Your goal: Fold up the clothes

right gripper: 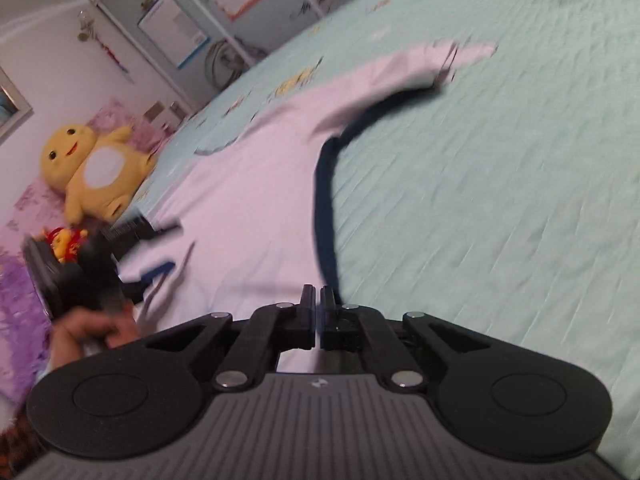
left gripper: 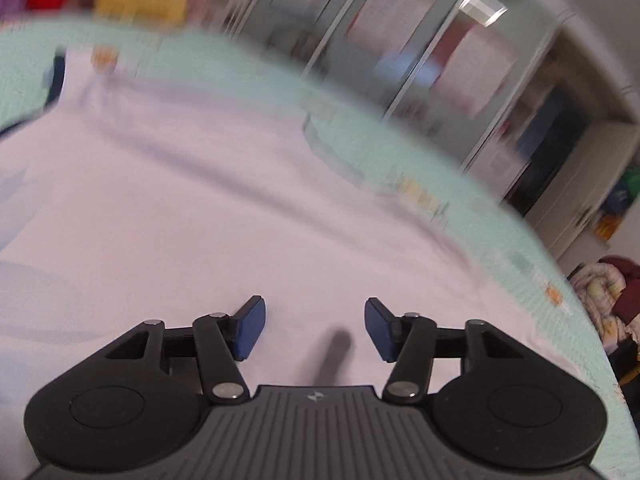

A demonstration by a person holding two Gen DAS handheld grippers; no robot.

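A white garment with dark navy trim lies spread on the mint green bed; it fills the left wrist view (left gripper: 192, 200) and runs up the right wrist view (right gripper: 256, 184). My left gripper (left gripper: 315, 328) is open, its blue pads apart just above the white cloth, holding nothing. It also shows at the left of the right wrist view (right gripper: 132, 256), blurred, held by a hand. My right gripper (right gripper: 319, 308) is shut at the garment's navy trimmed edge (right gripper: 326, 216), and the trim runs into its jaws.
The mint green bedspread (right gripper: 500, 180) with small cartoon prints extends right. A yellow plush toy (right gripper: 94, 168) and a small red and yellow toy (right gripper: 66, 240) sit at the bed's head. Cabinets (left gripper: 440, 60) and a pile of fabric (left gripper: 608, 292) stand beyond the bed edge.
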